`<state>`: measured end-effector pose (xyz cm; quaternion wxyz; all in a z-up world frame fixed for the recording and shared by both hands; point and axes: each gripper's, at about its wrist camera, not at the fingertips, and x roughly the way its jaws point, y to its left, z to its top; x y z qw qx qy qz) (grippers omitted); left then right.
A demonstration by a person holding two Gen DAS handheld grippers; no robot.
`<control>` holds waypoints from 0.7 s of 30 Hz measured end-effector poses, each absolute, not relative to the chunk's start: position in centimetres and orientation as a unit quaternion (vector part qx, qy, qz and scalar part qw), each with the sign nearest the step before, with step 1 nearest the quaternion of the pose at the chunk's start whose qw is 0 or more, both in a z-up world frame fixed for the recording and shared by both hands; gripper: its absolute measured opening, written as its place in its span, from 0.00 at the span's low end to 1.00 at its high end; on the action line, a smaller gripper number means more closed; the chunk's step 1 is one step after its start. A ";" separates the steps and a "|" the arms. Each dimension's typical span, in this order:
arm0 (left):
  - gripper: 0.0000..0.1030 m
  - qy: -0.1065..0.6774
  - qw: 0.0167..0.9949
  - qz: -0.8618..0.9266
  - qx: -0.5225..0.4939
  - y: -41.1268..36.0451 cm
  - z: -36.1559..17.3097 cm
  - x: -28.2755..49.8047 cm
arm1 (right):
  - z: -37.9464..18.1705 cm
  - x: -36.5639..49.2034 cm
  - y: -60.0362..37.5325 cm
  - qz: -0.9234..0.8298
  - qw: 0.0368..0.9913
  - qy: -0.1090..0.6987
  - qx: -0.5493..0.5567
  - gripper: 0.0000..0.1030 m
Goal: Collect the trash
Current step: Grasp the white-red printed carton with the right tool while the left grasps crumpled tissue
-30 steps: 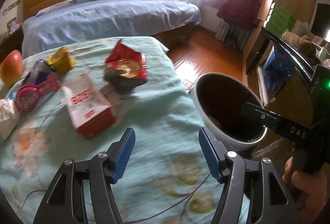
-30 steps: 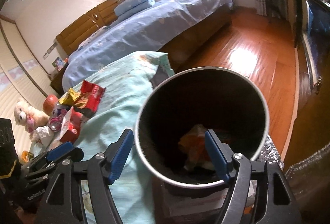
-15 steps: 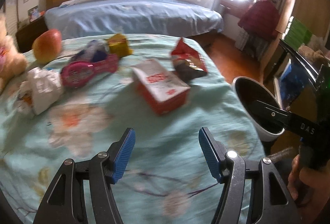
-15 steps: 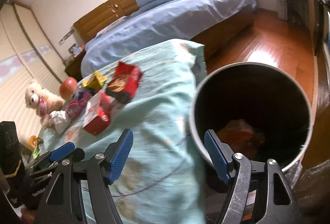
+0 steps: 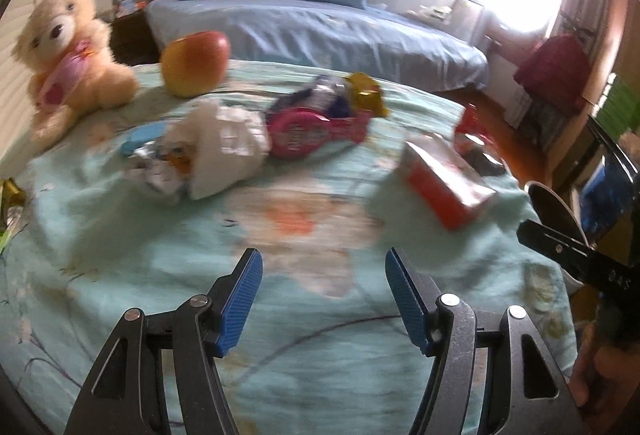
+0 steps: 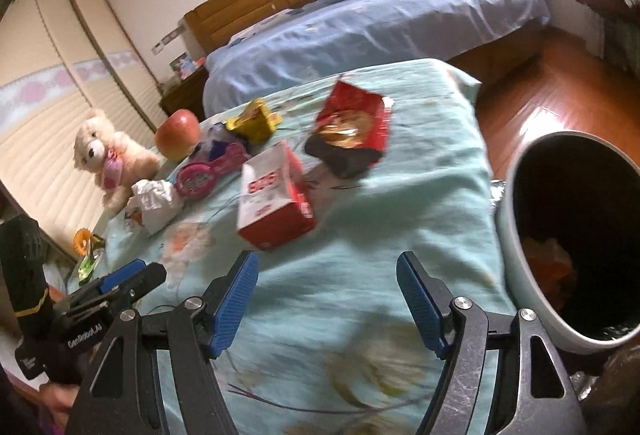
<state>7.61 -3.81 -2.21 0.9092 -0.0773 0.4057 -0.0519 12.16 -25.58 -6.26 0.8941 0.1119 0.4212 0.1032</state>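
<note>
Plainly, both claws: left gripper and right gripper stand with blue pads spread and nothing between them, hovering over the bed cover with its floral print; empty jaws angled down at the litter suit choosing the next piece.
Trash on the cover: red and white carton lies on its side nearest the right gripper; red snack wrapper just beyond it; yellow wrapper, pink round package and crumpled white paper sit farther back toward the left.
Bin: dark-lined bin stands at the bed's right edge, close beside the right gripper, likely so drops are short; something orange lies inside.
Probably not trash: apple and teddy bear rest at the far left of the cover, apart from the wrappers, so I judge they stay.
Likely split: the left gripper faces the paper and pink package, the right faces the carton and bin.
Blurred: left wrist view smears the carton and paper; print unreadable.
Cut off: bin shows only as a rim sliver in the left view; its bottom is dark.
Unclear: silver and blue scraps beside the paper, and a green-yellow item at the left edge, cannot be identified.
</note>
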 end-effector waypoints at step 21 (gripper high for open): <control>0.62 0.399 0.914 0.007 -0.071 1.0 -3.4 15.5 | -7.2 16.3 -21.5 0.117 0.893 0.431 0.058 0.71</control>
